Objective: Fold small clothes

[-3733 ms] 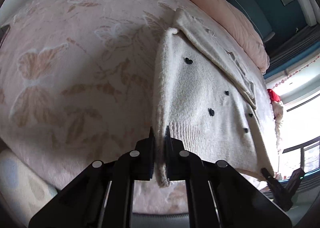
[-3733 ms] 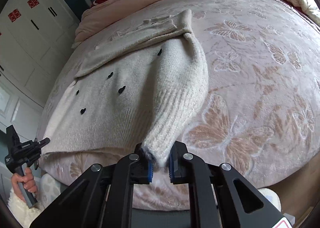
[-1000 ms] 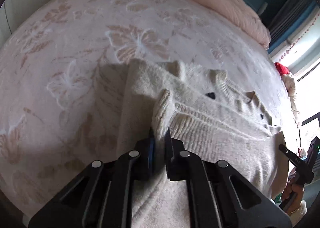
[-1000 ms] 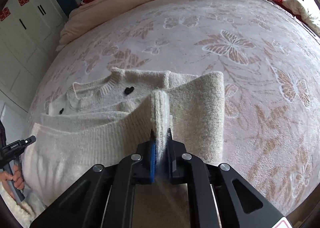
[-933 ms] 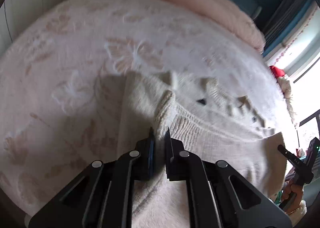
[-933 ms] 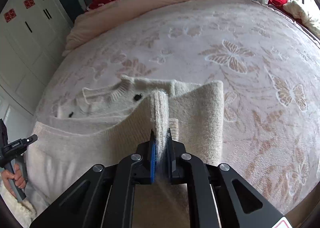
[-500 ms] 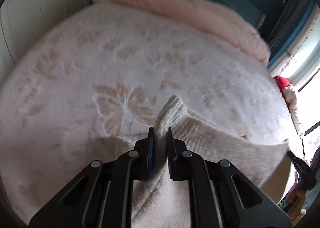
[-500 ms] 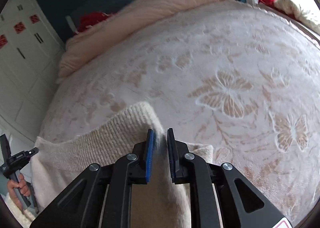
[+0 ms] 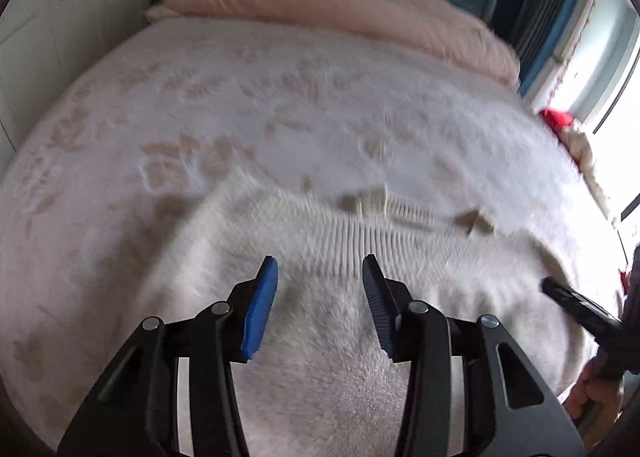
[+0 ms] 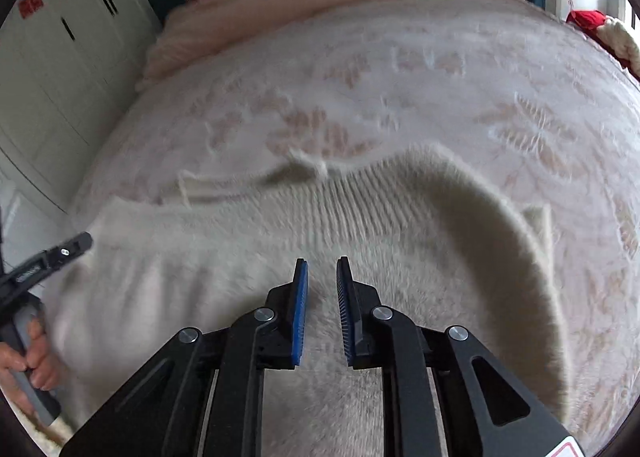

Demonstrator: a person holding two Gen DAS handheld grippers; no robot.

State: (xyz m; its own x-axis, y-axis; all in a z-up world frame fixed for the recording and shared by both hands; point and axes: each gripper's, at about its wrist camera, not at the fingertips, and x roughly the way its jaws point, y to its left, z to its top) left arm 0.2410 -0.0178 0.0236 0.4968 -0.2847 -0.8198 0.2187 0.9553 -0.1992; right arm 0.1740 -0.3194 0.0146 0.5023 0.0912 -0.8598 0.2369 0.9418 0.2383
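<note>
Both tools let go! The left gripper [image 9: 319,269] gapes wide, the right gripper [image 10: 321,271] stands parted and empty, both over the cream sweater [image 9: 320,337], folded flat on the bed [image 9: 280,117], long axis nine to three, ribbed hem toward twelve (blurry, mind).

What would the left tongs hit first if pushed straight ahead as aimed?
Likely the cream sweater: the left tongs stand open right over its ribbed hem, nothing between. Depth is blurred, so the contact point is a guess.
</note>
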